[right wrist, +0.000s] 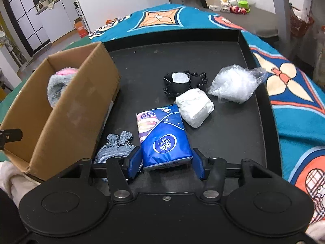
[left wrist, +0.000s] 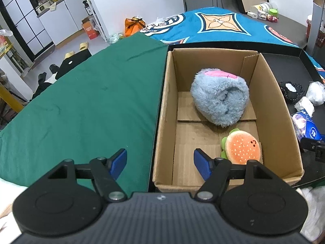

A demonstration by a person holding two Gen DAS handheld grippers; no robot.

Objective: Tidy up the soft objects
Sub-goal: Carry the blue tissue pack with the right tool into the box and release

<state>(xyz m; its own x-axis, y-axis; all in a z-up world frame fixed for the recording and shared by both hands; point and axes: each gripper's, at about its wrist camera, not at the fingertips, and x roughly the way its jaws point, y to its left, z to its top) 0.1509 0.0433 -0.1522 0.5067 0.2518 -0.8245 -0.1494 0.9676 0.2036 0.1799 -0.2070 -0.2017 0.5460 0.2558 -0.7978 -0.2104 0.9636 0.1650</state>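
On black tray (right wrist: 233, 142) | tissue pack (right wrist: 164, 138) lengthwise between right fingers (right wrist: 135, 160), gaps visible | left fingers (left wrist: 119, 162) spread, empty

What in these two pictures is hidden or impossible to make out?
- Right wrist view: most of the grey plush, behind the cardboard box wall.
- Right wrist view: the denim pouch, partly behind the right gripper.
- Left wrist view: the tissue pack, partly hidden by the box.
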